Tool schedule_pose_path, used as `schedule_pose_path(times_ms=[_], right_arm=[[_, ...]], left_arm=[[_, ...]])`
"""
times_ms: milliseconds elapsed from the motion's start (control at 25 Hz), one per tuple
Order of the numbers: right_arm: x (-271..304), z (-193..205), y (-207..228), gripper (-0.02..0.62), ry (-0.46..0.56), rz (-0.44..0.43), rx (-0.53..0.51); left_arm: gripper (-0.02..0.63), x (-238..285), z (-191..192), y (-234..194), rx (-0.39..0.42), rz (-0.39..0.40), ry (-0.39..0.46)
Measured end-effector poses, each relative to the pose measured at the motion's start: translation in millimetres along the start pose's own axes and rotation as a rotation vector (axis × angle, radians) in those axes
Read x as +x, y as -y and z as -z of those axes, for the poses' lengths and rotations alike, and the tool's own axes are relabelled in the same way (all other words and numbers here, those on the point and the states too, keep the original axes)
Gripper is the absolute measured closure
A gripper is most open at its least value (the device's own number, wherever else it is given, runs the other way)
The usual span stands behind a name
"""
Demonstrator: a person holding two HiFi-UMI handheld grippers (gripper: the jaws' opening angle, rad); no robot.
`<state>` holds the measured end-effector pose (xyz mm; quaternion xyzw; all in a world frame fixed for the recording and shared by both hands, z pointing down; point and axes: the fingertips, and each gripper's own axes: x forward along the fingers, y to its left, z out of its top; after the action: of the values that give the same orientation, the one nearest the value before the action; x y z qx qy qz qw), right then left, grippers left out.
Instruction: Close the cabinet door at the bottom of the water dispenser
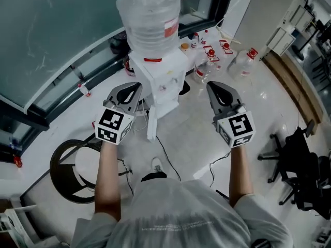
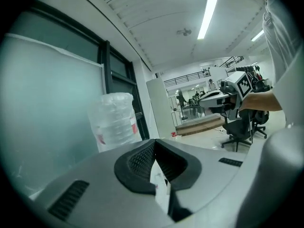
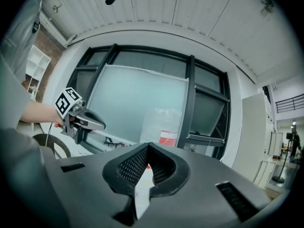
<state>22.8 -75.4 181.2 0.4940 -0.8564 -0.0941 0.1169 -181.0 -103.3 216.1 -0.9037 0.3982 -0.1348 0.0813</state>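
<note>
The white water dispenser [image 1: 161, 79] stands by the glass wall with a big clear bottle [image 1: 150, 14] on top. At its foot the narrow white cabinet door [image 1: 151, 124] is swung out toward me. My left gripper [image 1: 134, 88] is held up just left of the dispenser, its jaws shut and empty. My right gripper [image 1: 213, 88] is level with it on the right, also shut and empty. In the left gripper view the shut gripper [image 2: 155, 146] points past the bottle [image 2: 115, 121]. In the right gripper view the gripper [image 3: 147, 158] faces the bottle [image 3: 163, 127].
Several plastic bottles [image 1: 227, 53] stand on the floor behind the dispenser at the right. A black office chair [image 1: 300, 156] is at the right, and a black ring-shaped frame [image 1: 77, 170] at the left. Cables [image 1: 168, 156] trail across the white floor near my feet.
</note>
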Motion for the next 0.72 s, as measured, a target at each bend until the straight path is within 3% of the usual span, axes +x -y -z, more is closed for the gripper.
schedule_pose_path(times_ms=[240, 400, 480, 720], right_arm=[[55, 40, 16, 0.568, -0.059, 0.035, 0.062], [86, 76, 12, 0.538, -0.104, 0.006, 0.091], [99, 102, 7, 0.500, -0.131, -0.022, 0.110], [134, 216, -32, 0.431, -0.214, -0.193, 0.144]], left_arm=[[0.589, 53, 57, -28, -0.074, 0.072, -0.063], [0.573, 74, 106, -33, -0.150, 0.083, -0.103], [0.485, 84, 137, -30, -0.200, 0.067, -0.134], [0.461, 103, 261, -8, -0.368, -0.041, -0.270]])
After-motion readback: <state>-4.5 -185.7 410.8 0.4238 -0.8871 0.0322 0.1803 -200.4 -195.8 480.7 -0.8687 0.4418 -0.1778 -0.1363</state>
